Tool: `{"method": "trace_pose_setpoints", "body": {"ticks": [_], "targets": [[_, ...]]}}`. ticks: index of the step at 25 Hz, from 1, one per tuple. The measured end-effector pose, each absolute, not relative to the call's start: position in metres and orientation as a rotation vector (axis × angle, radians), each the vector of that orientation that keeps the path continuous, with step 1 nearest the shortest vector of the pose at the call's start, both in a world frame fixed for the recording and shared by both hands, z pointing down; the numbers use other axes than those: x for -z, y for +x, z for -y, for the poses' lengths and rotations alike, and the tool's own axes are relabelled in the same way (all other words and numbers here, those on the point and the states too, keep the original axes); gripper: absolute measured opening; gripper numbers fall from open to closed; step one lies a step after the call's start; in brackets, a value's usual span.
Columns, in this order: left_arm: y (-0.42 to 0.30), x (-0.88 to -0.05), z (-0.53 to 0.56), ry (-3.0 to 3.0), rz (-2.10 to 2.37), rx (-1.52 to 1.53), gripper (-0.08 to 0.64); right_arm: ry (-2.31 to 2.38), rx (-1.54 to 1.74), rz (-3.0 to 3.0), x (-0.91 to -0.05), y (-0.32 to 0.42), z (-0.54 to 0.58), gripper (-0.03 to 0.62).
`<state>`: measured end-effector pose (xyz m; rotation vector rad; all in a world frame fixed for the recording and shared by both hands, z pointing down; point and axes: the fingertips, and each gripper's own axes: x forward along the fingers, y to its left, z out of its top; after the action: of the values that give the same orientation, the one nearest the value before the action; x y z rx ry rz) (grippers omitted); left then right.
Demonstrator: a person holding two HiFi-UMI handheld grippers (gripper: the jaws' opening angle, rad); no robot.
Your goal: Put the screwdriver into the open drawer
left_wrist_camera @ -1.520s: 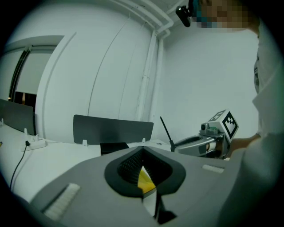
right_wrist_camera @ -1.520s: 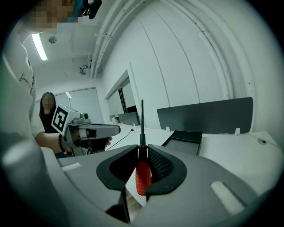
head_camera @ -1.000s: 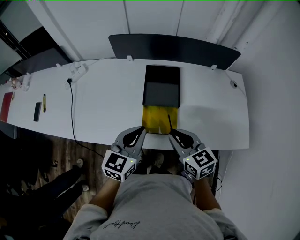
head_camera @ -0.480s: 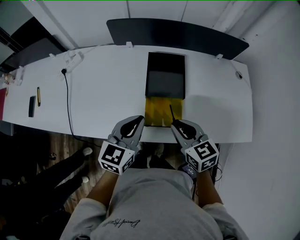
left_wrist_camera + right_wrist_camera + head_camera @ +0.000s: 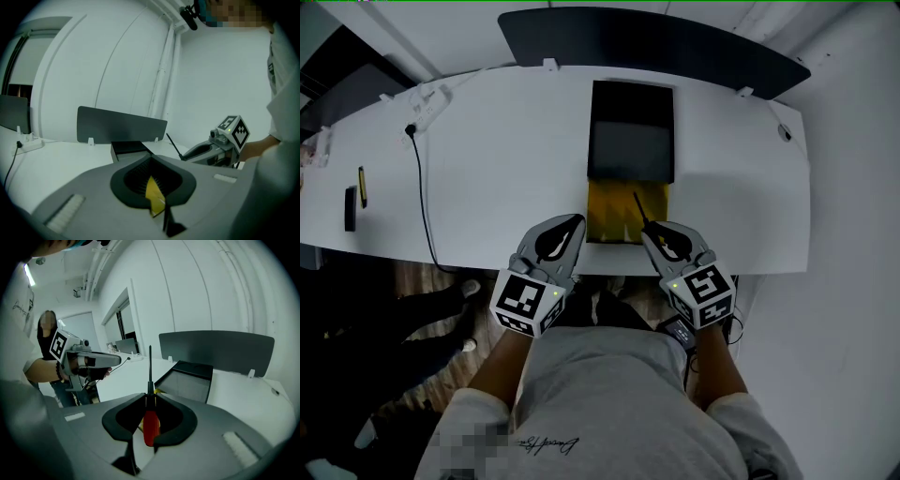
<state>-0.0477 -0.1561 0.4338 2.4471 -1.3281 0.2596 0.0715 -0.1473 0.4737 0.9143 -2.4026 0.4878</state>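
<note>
I see the screwdriver [image 5: 150, 424]: glossy red plastic handle, dark metal shaft. Table [image 5: 506, 169] looks smooth, matt white.

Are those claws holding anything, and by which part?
The right gripper clamps the screwdriver by its red handle, with the shaft sticking out ahead. The left gripper holds nothing.

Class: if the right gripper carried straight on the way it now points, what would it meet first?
Probably the open yellow drawer of the dark box: the red-handled screwdriver held in the right gripper aims down at it. Depth is unclear.
</note>
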Motion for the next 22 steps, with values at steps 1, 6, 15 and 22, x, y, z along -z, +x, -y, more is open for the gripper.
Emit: {"method": "trace_pose_setpoints", "body": {"ticks": [1, 6, 15, 22], "targets": [[-0.049, -0.436, 0.158, 2.447, 1.325, -0.262, 0.002, 0.911, -0.481, 2.394, -0.477, 0.071, 0.15, 0.084], [-0.049, -0.447, 0.163, 2.439, 1.32, -0.272, 0.002, 0.886, -0.468, 2.353, -0.496, 0.07, 0.158, 0.084], [-0.058, -0.466, 0.173, 2.405, 1.318, -0.297, 0.002, 0.834, -0.457, 2.285, -0.528, 0.062, 0.171, 0.084], [-0.064, -0.478, 0.179, 2.381, 1.319, -0.3, 0.002, 0.791, -0.443, 2.22, -0.554, 0.062, 0.178, 0.084]]}}
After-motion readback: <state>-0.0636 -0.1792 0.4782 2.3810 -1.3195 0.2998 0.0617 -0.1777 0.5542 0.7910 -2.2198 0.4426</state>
